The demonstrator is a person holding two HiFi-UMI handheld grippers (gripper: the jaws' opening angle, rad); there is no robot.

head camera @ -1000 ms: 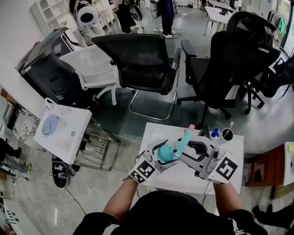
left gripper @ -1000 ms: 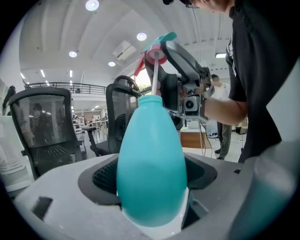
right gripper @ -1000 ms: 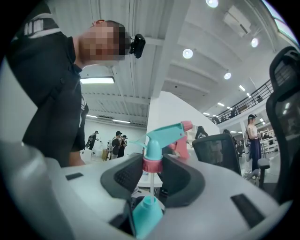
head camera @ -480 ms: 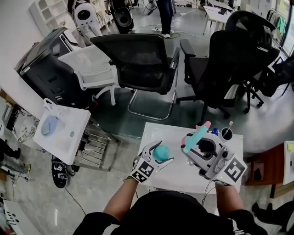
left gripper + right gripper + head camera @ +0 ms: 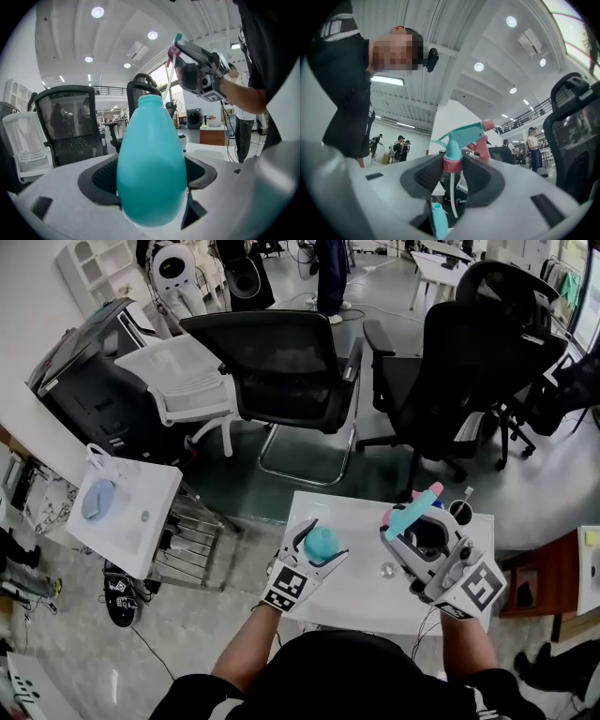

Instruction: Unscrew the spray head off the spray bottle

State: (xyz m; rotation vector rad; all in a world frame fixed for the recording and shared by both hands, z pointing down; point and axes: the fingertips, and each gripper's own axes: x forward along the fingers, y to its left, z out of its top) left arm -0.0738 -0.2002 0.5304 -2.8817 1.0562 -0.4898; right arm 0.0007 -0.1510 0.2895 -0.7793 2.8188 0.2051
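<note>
Spray head (image 5: 461, 135) was clear of the bottle (image 5: 151, 168), well apart from it, up over the right side of the desk (image 5: 361, 606). My right tool (image 5: 410, 527) was clamped on its pink collar (image 5: 452, 164), with the dip tube (image 5: 451, 199) hanging free below. The bottle sat in my left tool (image 5: 317, 551), pads pressed on its wide belly, neck open, above the desk's left half. Unscrewing looked done.

Risks:
- The smooth tapered body could squirt out of the grip if I squeezed or tilted.
- The open neck could spill.
- The head could pivot on the narrow collar.
- The tube could drip on the desk.
</note>
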